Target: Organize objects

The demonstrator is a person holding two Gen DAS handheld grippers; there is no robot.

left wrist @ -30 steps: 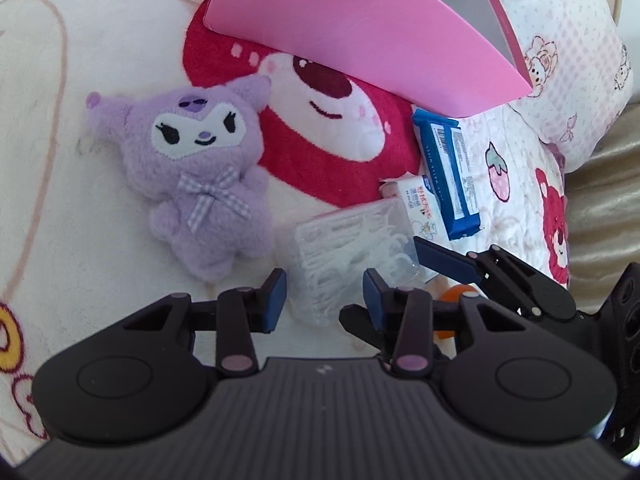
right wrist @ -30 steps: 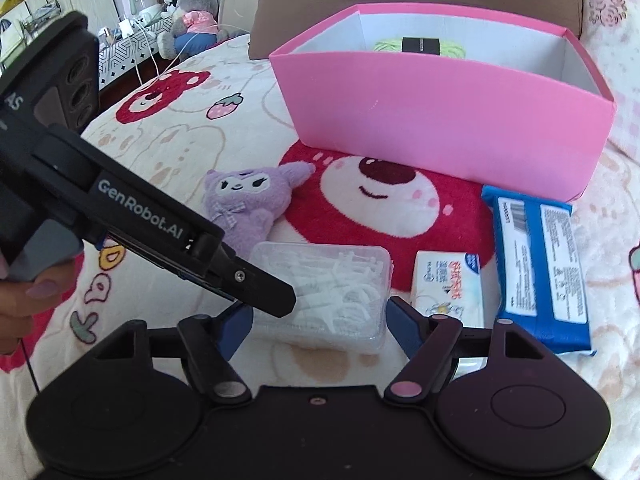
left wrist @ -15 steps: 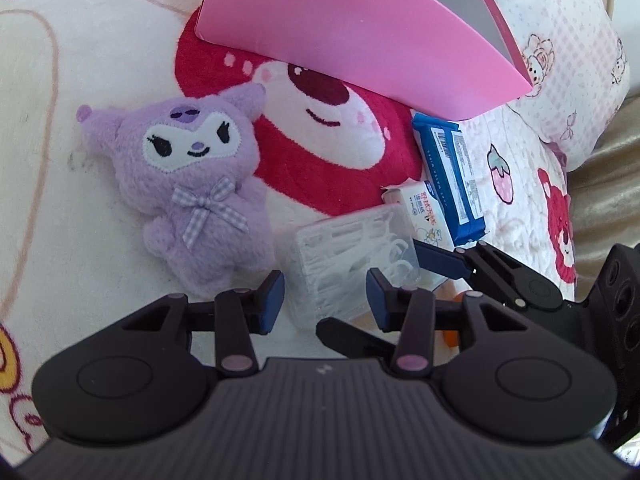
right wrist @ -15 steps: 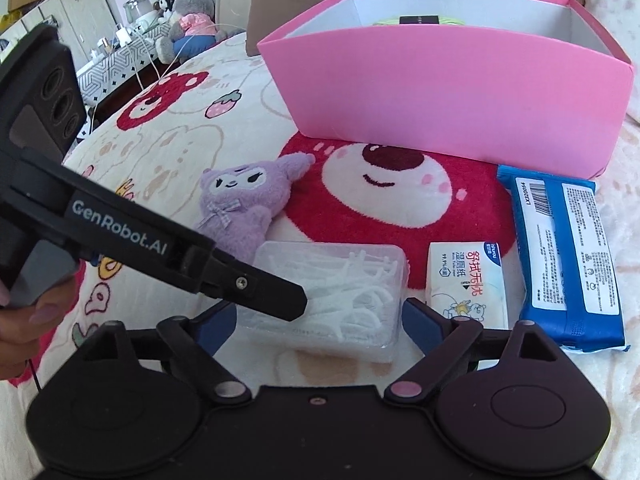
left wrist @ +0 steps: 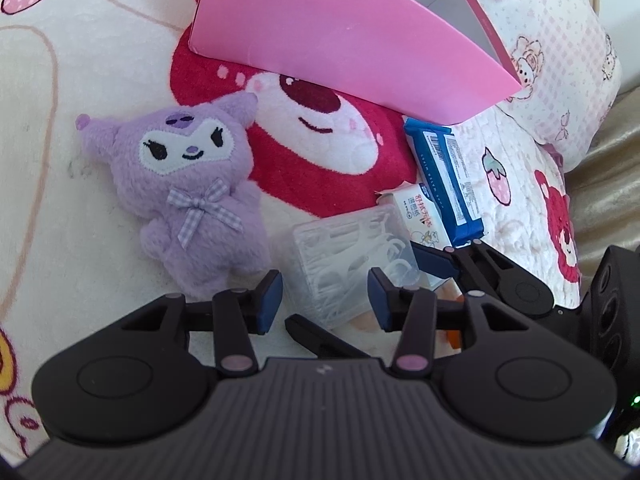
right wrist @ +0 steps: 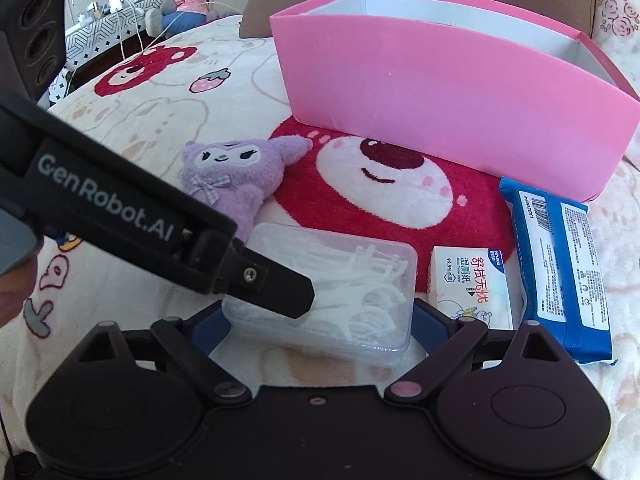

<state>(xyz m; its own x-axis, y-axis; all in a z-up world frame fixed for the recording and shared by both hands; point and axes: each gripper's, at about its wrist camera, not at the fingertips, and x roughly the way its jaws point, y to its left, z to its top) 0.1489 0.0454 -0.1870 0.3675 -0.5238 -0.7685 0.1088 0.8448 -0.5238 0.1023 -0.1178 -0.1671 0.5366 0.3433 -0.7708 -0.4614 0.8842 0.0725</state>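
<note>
The right tool [right wrist: 316, 318] stood open astride the clear floss-pick box [right wrist: 332, 292] on the bed, the left tool [left wrist: 325, 294] open above it.

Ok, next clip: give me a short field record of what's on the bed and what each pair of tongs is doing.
surface: cream bear-print blanket
container: pink cardboard box, open top, behind the items
items: purple plush toy; clear plastic box of white floss picks; small white wet-wipe pack; blue wipe packet
right tongs: wide open, straddling the floss-pick box, pads not pressing
left tongs: partly open over the same box, holding nothing
order, right view: plush, floss picks, white pack, blue packet, left to right
</note>
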